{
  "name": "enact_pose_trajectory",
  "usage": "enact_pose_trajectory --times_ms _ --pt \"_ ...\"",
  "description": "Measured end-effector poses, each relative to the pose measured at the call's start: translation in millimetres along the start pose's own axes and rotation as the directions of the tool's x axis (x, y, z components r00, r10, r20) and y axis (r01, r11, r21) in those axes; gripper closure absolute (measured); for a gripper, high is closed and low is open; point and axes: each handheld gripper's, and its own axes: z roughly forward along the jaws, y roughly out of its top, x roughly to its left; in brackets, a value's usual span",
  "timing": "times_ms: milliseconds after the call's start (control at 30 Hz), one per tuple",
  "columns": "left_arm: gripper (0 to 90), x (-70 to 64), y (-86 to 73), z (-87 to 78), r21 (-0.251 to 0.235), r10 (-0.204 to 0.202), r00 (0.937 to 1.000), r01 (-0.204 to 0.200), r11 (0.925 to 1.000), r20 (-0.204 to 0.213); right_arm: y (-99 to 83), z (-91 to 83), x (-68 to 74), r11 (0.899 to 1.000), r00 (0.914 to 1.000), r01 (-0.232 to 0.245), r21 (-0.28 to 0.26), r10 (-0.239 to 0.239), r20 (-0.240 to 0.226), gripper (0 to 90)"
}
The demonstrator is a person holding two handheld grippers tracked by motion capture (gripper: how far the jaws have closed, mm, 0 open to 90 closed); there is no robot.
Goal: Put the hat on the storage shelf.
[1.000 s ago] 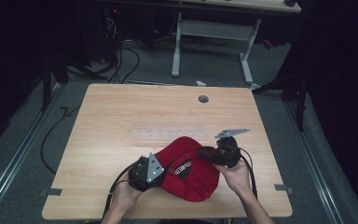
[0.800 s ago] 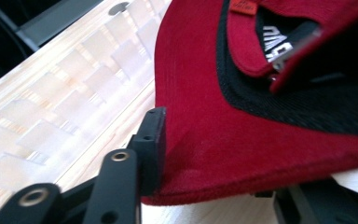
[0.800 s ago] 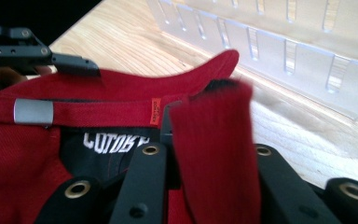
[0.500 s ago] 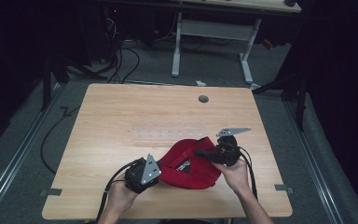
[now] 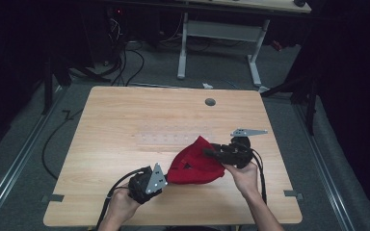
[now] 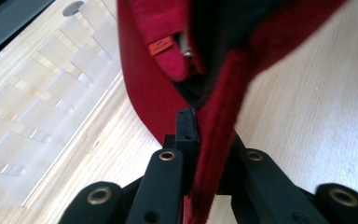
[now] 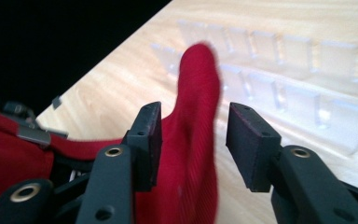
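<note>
A red cap (image 5: 192,164) hangs between both grippers just above the front of the wooden table (image 5: 125,115). My left gripper (image 5: 163,177) sits at the cap's near left end. In the left gripper view its jaws (image 6: 199,135) are shut on the cap's red edge (image 6: 149,74), and the dark inside with an orange tag faces the camera. My right gripper (image 5: 216,153) is at the cap's right side. In the right gripper view its jaws (image 7: 193,126) stand apart around a raised red fold (image 7: 196,140), with a gap on the right pad's side.
A round cable hole (image 5: 210,102) is set in the table's far middle. Pale rectangular patches (image 5: 168,137) show on the table's centre. Behind the table stand a white desk frame (image 5: 218,33) and floor cables (image 5: 130,53).
The cap has been lifted and folded narrower; its white lettering no longer faces up. The right gripper moved up and right, and its jaws now stand open around the fold.
</note>
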Motion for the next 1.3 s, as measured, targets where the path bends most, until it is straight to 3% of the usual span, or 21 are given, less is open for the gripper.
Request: enact_pose_trajectory --times_ms 167,367,433,533,667,800,867,967,1033,1067,1133,1200,1300 --pt "85.6 8.8 4.7 -8.8 -0.033 -0.049 0.9988 0.049 0.9983 -0.009 1.2 -12.5 -5.1 0.998 0.9995 -0.016 -0.057 0.017 0.025 48.8" --pt "85.6 13.3 2.3 -10.0 -0.029 -0.068 0.9973 0.067 0.9973 -0.027 0.8 -19.2 -6.8 0.995 0.9989 -0.011 -0.099 0.016 0.045 46.5" --pt "85.5 17.0 1.4 -11.4 -0.028 -0.082 0.9957 0.081 0.9963 -0.043 0.2 -22.9 -7.2 0.991 0.9985 -0.006 -0.135 0.013 0.054 45.8" --pt "85.4 24.7 3.9 -19.9 -0.070 -0.114 0.9919 0.110 0.9915 -0.056 -1.3 -28.2 -8.3 0.986 0.9962 0.005 -0.167 0.010 0.087 43.1" --pt "85.4 32.7 7.6 -24.9 -0.099 -0.149 0.9865 0.141 0.9850 -0.069 -7.1 -25.3 -12.3 0.989 0.9927 0.014 -0.144 0.003 0.120 41.6" --pt "85.4 40.4 10.2 -28.7 -0.125 -0.184 0.9800 0.174 0.9768 -0.076 -24.8 -15.7 -24.5 0.996 0.9840 0.015 -0.093 0.002 0.178 40.6" --pt "85.4 44.9 11.9 -29.3 -0.137 -0.215 0.9735 0.203 0.9696 -0.078 -28.5 -13.8 -27.3 0.997 0.9816 0.013 -0.081 0.003 0.191 40.5" --pt "85.3 49.9 14.6 -30.5 -0.152 -0.252 0.9647 0.238 0.9592 -0.076 -43.3 -5.7 -36.7 0.999 0.9706 0.001 -0.034 0.007 0.241 40.0" --pt "85.3 51.7 15.5 -30.8 -0.155 -0.262 0.9623 0.248 0.9563 -0.074 -51.2 -1.3 -40.8 1.000 0.9664 -0.008 -0.012 0.011 0.257 40.0" --pt "85.3 54.7 17.8 -31.1 -0.166 -0.287 0.9553 0.273 0.9476 -0.070 -54.9 1.0 -42.7 1.000 0.9629 -0.007 0.004 0.006 0.270 40.0" --pt "85.3 56.5 18.9 -31.4 -0.170 -0.294 0.9532 0.279 0.9449 -0.069 -61.5 5.1 -46.3 1.000 0.9536 -0.009 0.027 0.000 0.301 39.9" --pt "85.2 60.3 21.7 -32.3 -0.186 -0.320 0.9450 0.303 0.9346 -0.067 -64.5 6.8 -48.2 0.999 0.9500 -0.012 0.034 0.001 0.312 39.9" --pt "85.2 65.7 24.1 -33.5 -0.200 -0.337 0.9387 0.317 0.9269 -0.073 -73.8 12.6 -54.9 0.998 0.9347 -0.012 0.060 -0.010 0.355 39.7"
